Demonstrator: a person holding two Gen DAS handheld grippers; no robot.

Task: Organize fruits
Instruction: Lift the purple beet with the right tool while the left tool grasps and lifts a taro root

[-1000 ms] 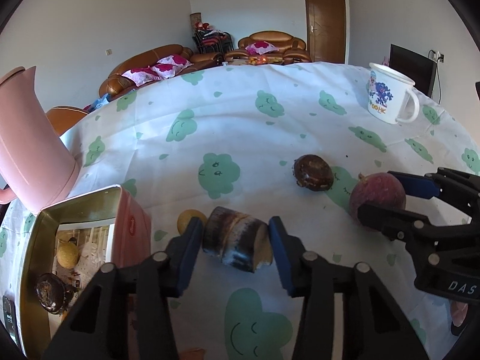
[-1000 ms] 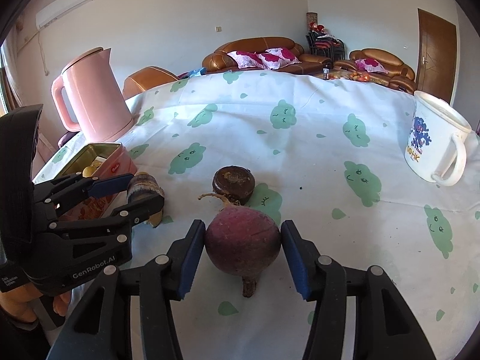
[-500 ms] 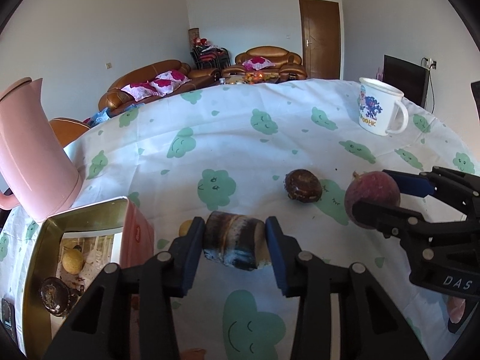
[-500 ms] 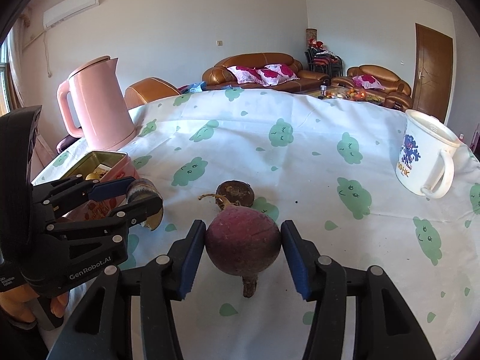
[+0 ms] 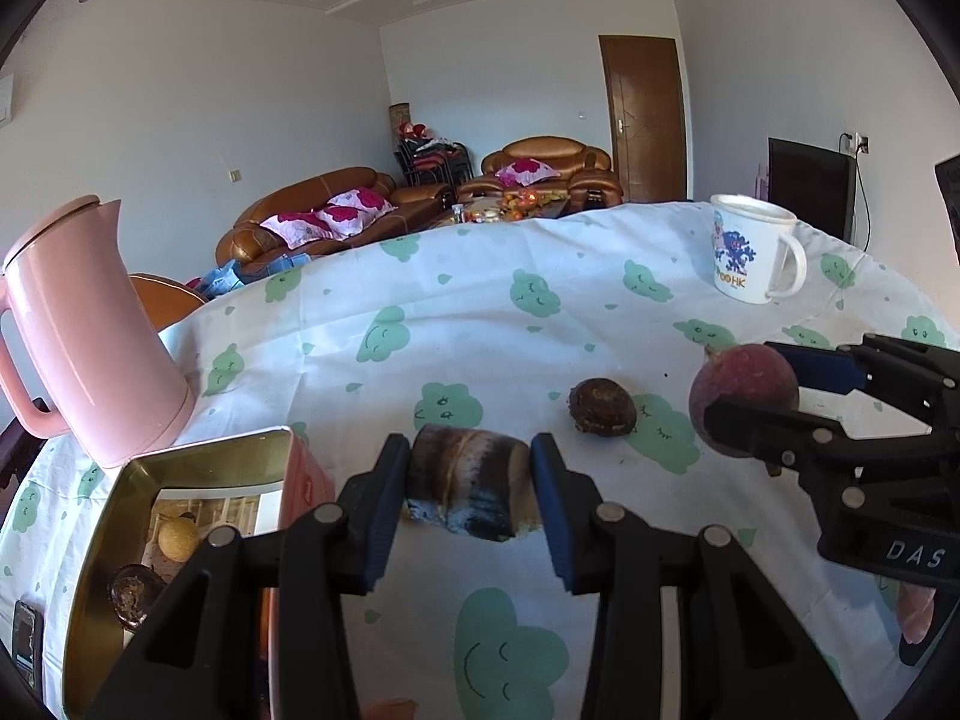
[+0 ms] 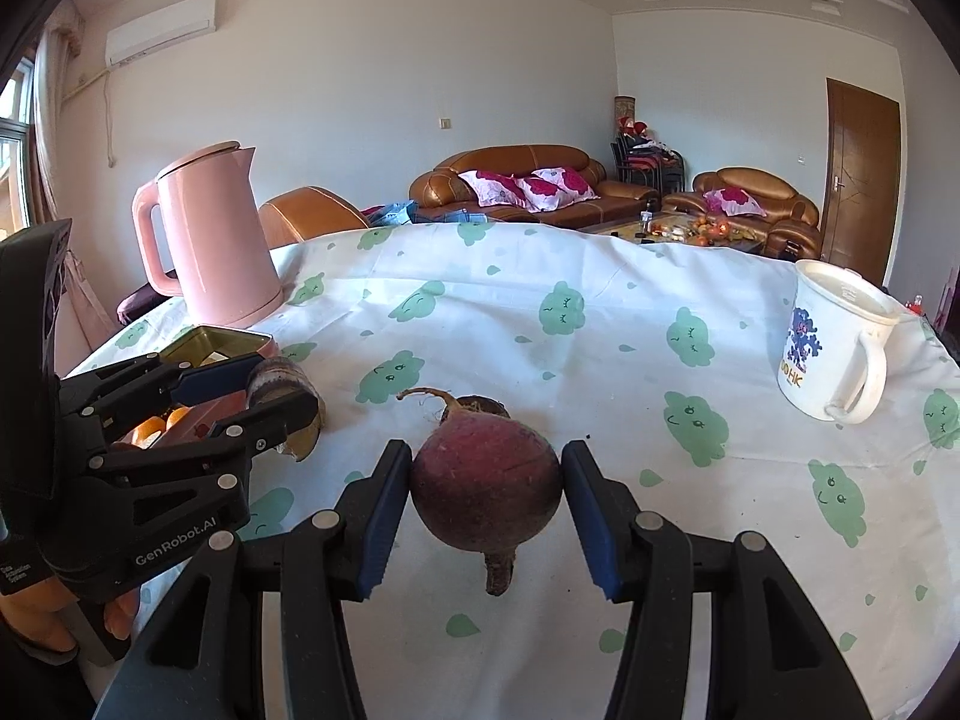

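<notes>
Left wrist view shows my left gripper (image 5: pixel 471 483) clamped on a dark cylindrical chunk (image 5: pixel 468 489), maybe sugarcane, now raised off the tablecloth (image 5: pixel 456 324) compared with a second ago. My right gripper (image 6: pixel 486 495) grips the beetroot (image 6: pixel 486 483), lifted likewise. Both pieces are up, so I judge carrying comes next. One dark round fruit (image 5: pixel 602 407) stays mid-table. At the table's left edge the open tin (image 5: pixel 198 468) holds fruit beside the pink kettle (image 5: pixel 90 330); its rim is what I must clear. The mug (image 5: pixel 753 255) stands well apart near the right edge.
</notes>
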